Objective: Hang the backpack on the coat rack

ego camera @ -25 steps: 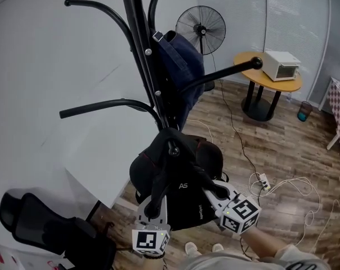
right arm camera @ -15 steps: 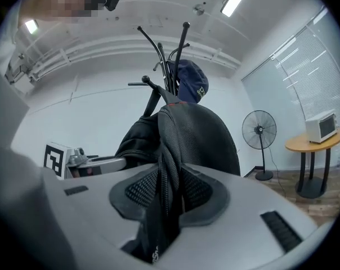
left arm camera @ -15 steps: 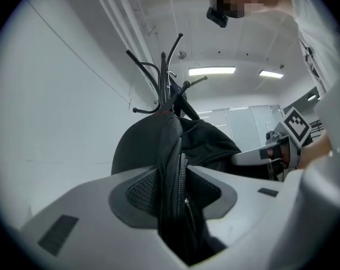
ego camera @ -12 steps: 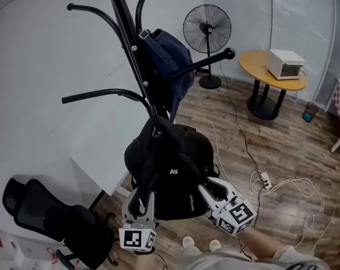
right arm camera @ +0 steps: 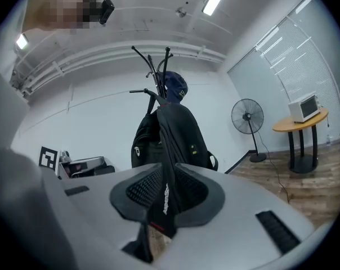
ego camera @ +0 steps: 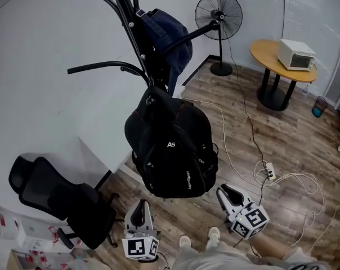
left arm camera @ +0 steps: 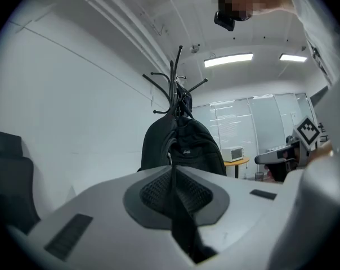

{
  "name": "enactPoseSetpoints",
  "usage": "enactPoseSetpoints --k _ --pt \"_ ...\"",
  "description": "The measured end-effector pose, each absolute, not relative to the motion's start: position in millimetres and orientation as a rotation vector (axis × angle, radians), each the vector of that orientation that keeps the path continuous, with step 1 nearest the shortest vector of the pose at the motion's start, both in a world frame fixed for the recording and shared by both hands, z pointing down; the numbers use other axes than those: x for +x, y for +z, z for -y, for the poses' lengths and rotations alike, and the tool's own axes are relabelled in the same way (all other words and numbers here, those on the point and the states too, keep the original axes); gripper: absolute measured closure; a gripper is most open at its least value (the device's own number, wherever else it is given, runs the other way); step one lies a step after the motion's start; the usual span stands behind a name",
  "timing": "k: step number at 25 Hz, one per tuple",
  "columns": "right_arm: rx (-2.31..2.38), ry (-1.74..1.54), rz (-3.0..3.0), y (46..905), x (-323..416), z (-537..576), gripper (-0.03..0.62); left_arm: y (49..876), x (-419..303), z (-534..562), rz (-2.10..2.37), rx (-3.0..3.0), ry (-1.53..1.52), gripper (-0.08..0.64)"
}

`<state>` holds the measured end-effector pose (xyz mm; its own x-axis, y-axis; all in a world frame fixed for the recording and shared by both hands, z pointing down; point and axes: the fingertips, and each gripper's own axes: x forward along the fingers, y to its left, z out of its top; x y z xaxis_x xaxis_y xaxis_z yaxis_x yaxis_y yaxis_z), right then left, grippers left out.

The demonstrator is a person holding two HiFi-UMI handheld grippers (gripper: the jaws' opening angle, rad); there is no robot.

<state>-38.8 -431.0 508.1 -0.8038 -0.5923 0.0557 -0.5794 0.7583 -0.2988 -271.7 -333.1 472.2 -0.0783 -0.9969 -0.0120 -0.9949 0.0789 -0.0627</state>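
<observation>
The black backpack [ego camera: 170,151] hangs by its top from a lower hook of the black coat rack [ego camera: 130,21], clear of the floor. It also fills the middle of the left gripper view [left arm camera: 181,148] and the right gripper view [right arm camera: 170,134]. My left gripper [ego camera: 141,207] is below the bag and apart from it. Its jaws are closing, the pads [left arm camera: 153,190] nearly meet, and nothing shows between them. My right gripper [ego camera: 225,191] is at the bag's lower right, shut on a black lettered strap end [right arm camera: 163,198] that runs up to the backpack.
A navy garment [ego camera: 167,35] hangs higher on the rack. A black office chair [ego camera: 52,196] stands at the left. A fan [ego camera: 218,16] and a round table [ego camera: 271,66] with a white oven [ego camera: 295,54] are at the back right. Cables and a power strip [ego camera: 268,173] lie on the wood floor.
Both grippers have drawn back and down from the backpack. The left gripper let go of the strap it held. The bag now hangs from the hook on its own.
</observation>
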Motion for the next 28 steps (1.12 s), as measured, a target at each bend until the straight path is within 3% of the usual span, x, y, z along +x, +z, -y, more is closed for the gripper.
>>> enactPoseSetpoints --k 5,13,28 --pt "-0.897 -0.647 -2.905 540 -47 363 0.545 478 -280 289 -2.316 -2.029 -0.062 0.551" --pt "-0.951 -0.581 -2.916 553 -80 233 0.546 517 -290 174 -2.221 -2.275 0.113 0.551" --pt "-1.318 -0.347 -2.833 520 -8 101 0.545 531 -266 41 -2.131 -2.431 0.2 0.551"
